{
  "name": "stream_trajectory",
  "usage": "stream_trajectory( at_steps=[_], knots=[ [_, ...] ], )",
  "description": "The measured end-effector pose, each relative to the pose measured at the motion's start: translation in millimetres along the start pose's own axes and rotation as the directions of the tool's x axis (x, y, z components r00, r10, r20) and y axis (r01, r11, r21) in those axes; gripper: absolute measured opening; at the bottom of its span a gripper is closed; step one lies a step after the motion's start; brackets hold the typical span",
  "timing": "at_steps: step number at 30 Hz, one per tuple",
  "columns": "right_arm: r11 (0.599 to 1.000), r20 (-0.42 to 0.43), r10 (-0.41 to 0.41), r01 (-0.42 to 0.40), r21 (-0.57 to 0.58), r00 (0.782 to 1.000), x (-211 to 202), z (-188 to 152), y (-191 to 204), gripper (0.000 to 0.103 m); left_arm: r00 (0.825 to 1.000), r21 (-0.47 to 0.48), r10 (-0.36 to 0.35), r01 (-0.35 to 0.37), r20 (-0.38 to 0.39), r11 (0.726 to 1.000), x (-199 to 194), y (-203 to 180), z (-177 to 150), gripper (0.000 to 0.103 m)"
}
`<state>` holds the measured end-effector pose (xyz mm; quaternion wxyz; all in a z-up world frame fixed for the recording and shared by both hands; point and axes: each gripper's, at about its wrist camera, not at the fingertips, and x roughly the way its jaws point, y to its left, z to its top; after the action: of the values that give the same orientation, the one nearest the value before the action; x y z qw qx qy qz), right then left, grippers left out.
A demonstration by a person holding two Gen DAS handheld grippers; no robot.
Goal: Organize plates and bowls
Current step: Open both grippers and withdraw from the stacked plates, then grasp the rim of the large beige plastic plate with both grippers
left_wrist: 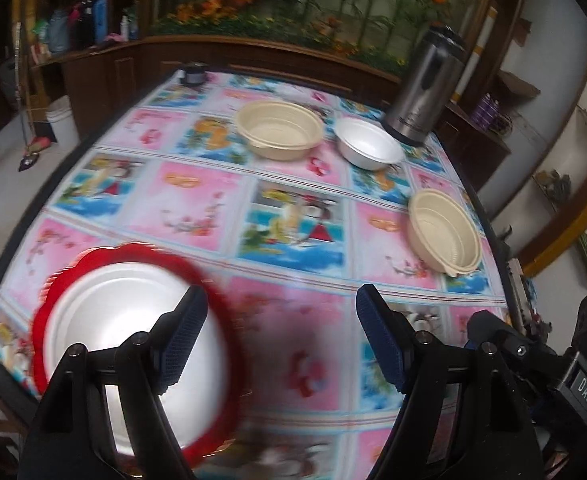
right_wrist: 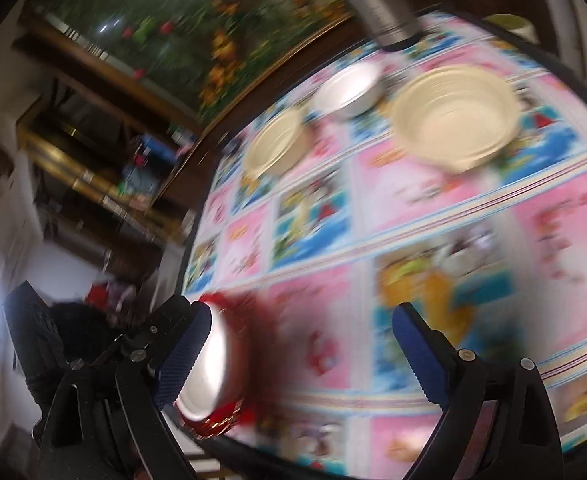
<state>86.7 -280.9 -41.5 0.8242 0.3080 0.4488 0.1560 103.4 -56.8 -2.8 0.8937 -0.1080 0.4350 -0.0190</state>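
A red scalloped plate with a white foam plate on it lies at the table's near left, partly behind my left gripper's left finger. My left gripper is open above the cloth, gripping nothing. Farther off stand a cream bowl, a white foam bowl and a second cream bowl near the right edge. In the blurred right wrist view, my right gripper is open and empty, with the red plate and white plate beside its left finger. The nearer cream bowl, the farther cream bowl and the white bowl lie ahead.
A steel thermos stands at the far right corner, close behind the white bowl. The table has a pink and blue picture cloth and a dark rim. A small dark object sits at the far edge. Wooden shelves and a white bucket surround the table.
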Motion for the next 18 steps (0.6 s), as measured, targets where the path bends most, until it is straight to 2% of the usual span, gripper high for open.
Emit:
stream_trajectory(
  at_steps=[5, 9, 11, 18],
  knots=[
    [0.992, 0.082, -0.050, 0.040, 0.116, 0.995, -23.6, 40.0, -49.9, 0.094, 0.999, 0.042, -0.030, 0.031, -0.030, 0.999, 38.0, -57.2, 15.9, 0.077],
    [0.981, 0.111, -0.078, 0.057, 0.186, 0.991, -27.5, 72.4, -85.5, 0.095, 0.998, 0.068, -0.007, 0.012, -0.069, 0.998, 75.4, -94.6, 27.6, 0.077],
    [0.978, 0.105, -0.090, 0.068, 0.196, 0.990, -23.9, 85.3, -97.7, 0.095, 0.997, 0.058, -0.017, 0.021, -0.080, 0.998, 92.7, -107.8, 32.9, 0.076],
    [0.963, 0.084, -0.112, 0.087, 0.257, 0.990, 0.4, 116.8, -131.2, 0.092, 0.995, 0.070, 0.026, -0.019, -0.101, 0.997, 134.9, -134.7, 42.7, 0.076]
  ],
)
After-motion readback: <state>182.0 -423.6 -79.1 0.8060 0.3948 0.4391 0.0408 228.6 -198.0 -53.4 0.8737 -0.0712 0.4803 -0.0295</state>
